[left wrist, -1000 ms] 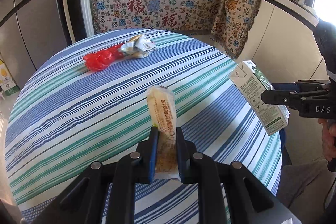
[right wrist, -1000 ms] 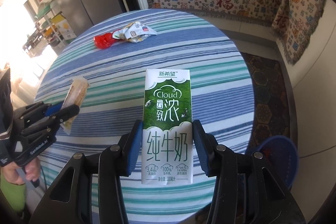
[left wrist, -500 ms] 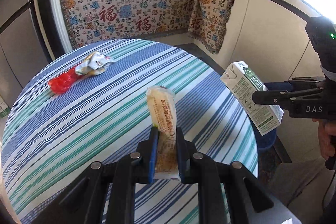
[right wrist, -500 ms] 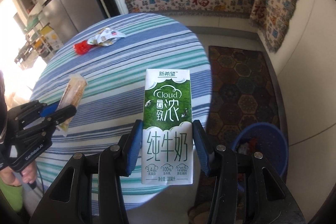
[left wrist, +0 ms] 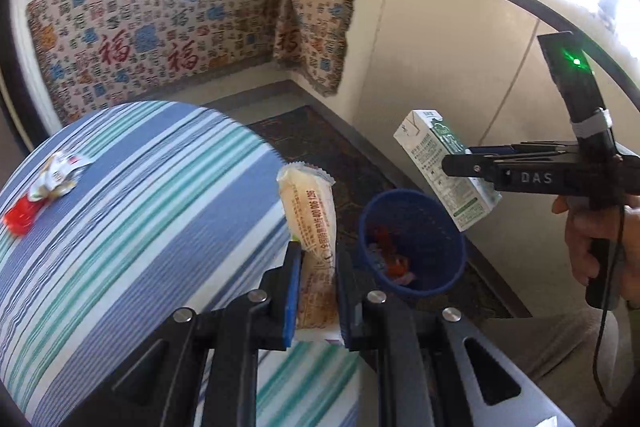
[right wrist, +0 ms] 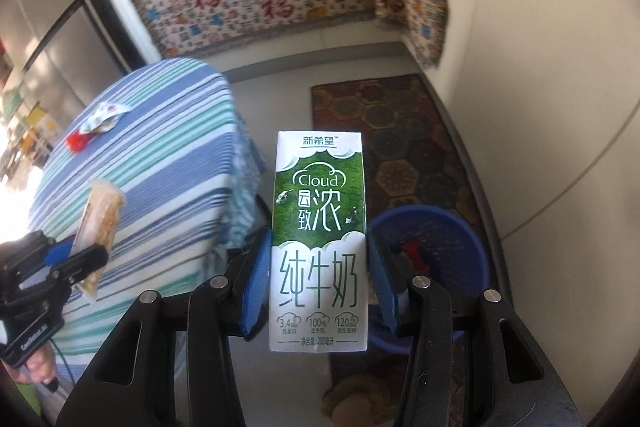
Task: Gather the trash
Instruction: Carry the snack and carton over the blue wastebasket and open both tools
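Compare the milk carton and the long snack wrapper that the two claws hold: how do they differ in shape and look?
The milk carton is a stiff rectangular box, while the snack wrapper is a soft, flat, narrow packet with a crimped top end. The milk carton is green and white with large print; the snack wrapper is pale yellow to tan with small print. The right claw grips the carton with jaws partly apart; the left claw is nearly shut on the wrapper. Both are held off the table.
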A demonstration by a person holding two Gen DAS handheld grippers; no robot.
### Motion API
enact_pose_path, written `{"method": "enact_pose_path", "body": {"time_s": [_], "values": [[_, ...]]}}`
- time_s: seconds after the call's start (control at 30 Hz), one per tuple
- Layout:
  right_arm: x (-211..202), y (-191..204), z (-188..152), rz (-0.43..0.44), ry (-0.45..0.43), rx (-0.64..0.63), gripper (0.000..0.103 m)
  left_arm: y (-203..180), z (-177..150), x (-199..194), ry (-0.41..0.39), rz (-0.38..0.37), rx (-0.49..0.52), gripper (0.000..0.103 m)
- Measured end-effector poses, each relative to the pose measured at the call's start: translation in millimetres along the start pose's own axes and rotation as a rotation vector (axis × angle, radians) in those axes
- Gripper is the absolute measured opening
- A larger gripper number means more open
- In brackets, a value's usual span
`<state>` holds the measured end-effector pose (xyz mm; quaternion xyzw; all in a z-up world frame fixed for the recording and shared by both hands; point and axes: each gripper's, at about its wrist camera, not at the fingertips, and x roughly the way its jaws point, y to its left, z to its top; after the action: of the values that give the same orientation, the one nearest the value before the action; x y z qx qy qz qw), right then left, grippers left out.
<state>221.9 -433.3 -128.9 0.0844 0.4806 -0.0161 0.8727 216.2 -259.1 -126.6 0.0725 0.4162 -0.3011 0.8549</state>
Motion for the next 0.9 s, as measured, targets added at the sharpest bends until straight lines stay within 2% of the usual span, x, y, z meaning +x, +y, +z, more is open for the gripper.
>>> {"method": "enact_pose_path", "body": {"time_s": [0.27, 0.43, 0.73, 0.9], "values": [[17.9, -80.4, -3.6, -0.062, 0.025, 0.124, 0.049, -66.2, 21.7, 49.1, 0.029, -0.082, 0.066, 0.016], [36.6, -119.6, -12.0, -0.095, 0.041, 0.191, 0.049, -98.8, 28.4, 103.4, 0.081, -0.149, 0.058, 0.016], [64.9, -170.6, -32.4, -0.082, 0.109, 0.3, 0.049, -122.8, 27.1, 197.6, 0.18, -0.23, 0.009, 0.016], [77.3, -190.3, -42.7, -0.047, 0.137, 0.365, 0.051, -132.3, 25.8, 226.1, 0.208, -0.236, 0.019, 0.017]]}}
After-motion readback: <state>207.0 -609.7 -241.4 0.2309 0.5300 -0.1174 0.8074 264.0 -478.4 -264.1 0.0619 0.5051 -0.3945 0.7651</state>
